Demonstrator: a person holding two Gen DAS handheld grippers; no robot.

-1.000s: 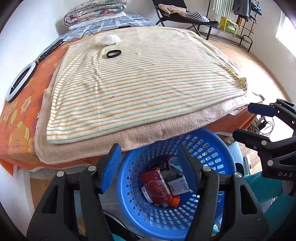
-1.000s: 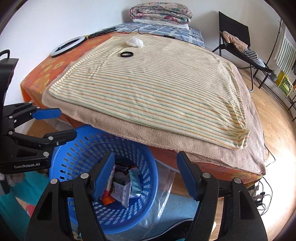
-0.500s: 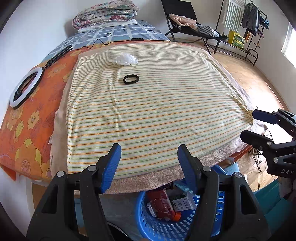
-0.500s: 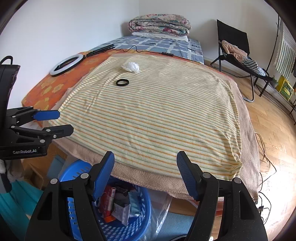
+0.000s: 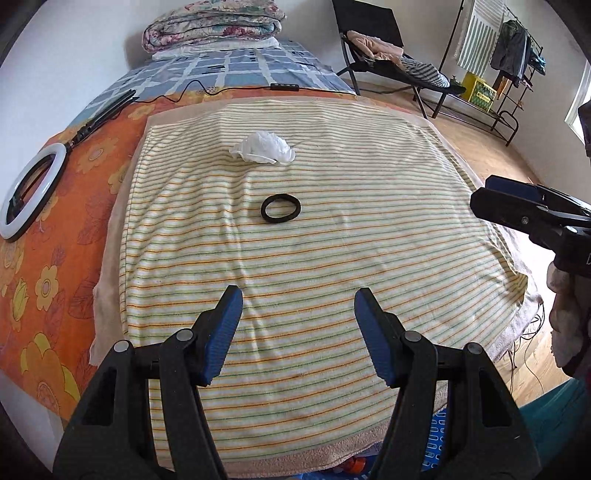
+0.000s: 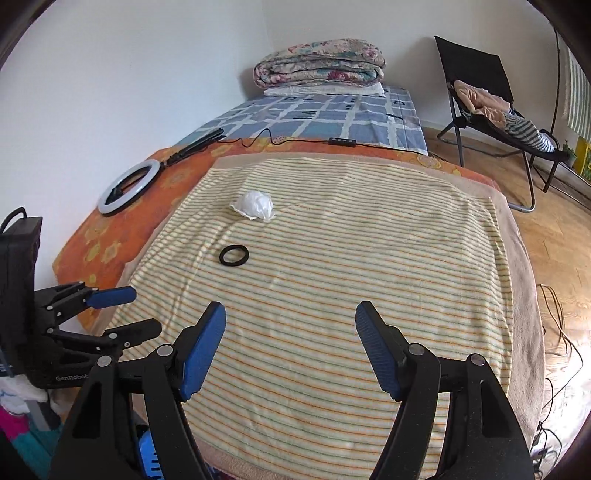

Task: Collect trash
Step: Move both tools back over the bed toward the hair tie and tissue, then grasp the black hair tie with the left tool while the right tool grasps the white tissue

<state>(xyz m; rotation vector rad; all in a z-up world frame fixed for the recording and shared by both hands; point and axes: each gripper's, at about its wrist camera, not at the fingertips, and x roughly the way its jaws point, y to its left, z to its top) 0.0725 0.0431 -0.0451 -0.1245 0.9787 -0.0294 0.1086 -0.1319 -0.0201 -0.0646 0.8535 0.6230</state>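
Observation:
A crumpled white tissue (image 5: 264,148) lies on the far part of the striped towel (image 5: 332,258) on the bed; it also shows in the right wrist view (image 6: 255,206). A black ring (image 5: 280,208) lies nearer, also seen in the right wrist view (image 6: 233,255). My left gripper (image 5: 298,306) is open and empty above the towel's near part. My right gripper (image 6: 290,323) is open and empty, to the right of the left one. The blue basket (image 5: 439,443) shows only as a sliver under the bed's near edge.
A white ring light (image 5: 31,190) and its cable lie on the orange sheet at the left. Folded blankets (image 5: 212,22) are stacked at the bed's far end. A black folding chair (image 6: 487,96) with clothes stands on the wooden floor at the right.
Both grippers have risen and moved forward from over the blue basket to above the bed. The basket has slipped almost out of view; the tissue and ring look closer.

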